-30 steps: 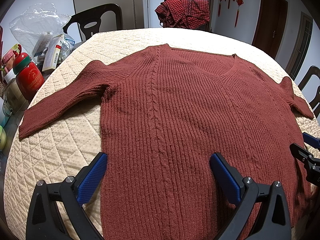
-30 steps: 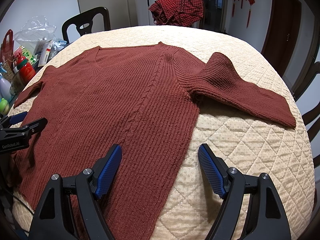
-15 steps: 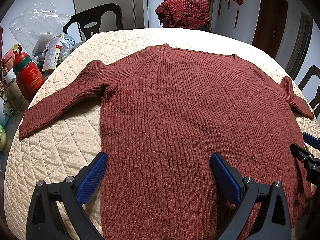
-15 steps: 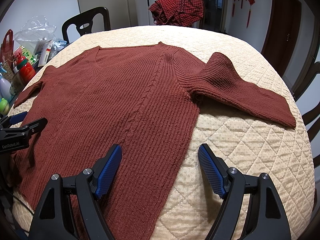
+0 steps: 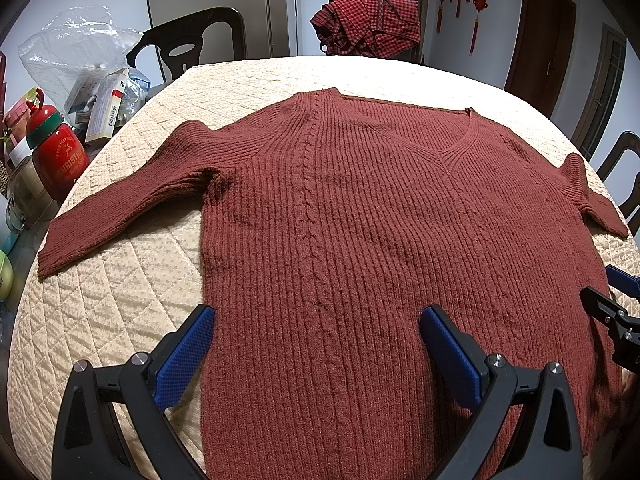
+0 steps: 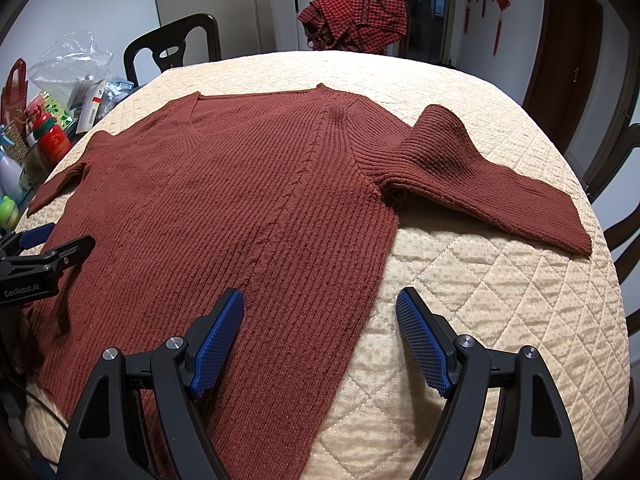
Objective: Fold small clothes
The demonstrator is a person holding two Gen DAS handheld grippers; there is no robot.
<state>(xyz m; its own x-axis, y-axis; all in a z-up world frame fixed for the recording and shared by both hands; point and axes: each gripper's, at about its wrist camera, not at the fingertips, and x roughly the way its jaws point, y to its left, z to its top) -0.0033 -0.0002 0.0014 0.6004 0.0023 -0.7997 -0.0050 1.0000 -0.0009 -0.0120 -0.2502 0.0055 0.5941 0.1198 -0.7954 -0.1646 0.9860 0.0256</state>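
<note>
A ribbed, cable-knit sweater (image 5: pixel 360 240) lies flat on the quilted table (image 6: pixel 500 300); left gripper (image 5: pixel 316 344) and right gripper (image 6: pixel 320 320) hover spread wide, empty; nothing has shifted since earlier.

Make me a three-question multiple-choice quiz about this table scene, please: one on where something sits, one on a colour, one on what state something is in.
1. Where is the checked red cloth?
A. beyond the table's far edge
B. on the sweater
C. in a tool

2. What colour is the sweater?
A. grey
B. rust red
C. green

3. How are the left tool and right tool?
A. both open
B. both shut
C. one shut on a sleeve

Answers: 1 A, it is heaped behind the quilted cover. 2 B, the knit is rust red throughout. 3 A, the blue pads stand wide apart, gripping nothing.
</note>
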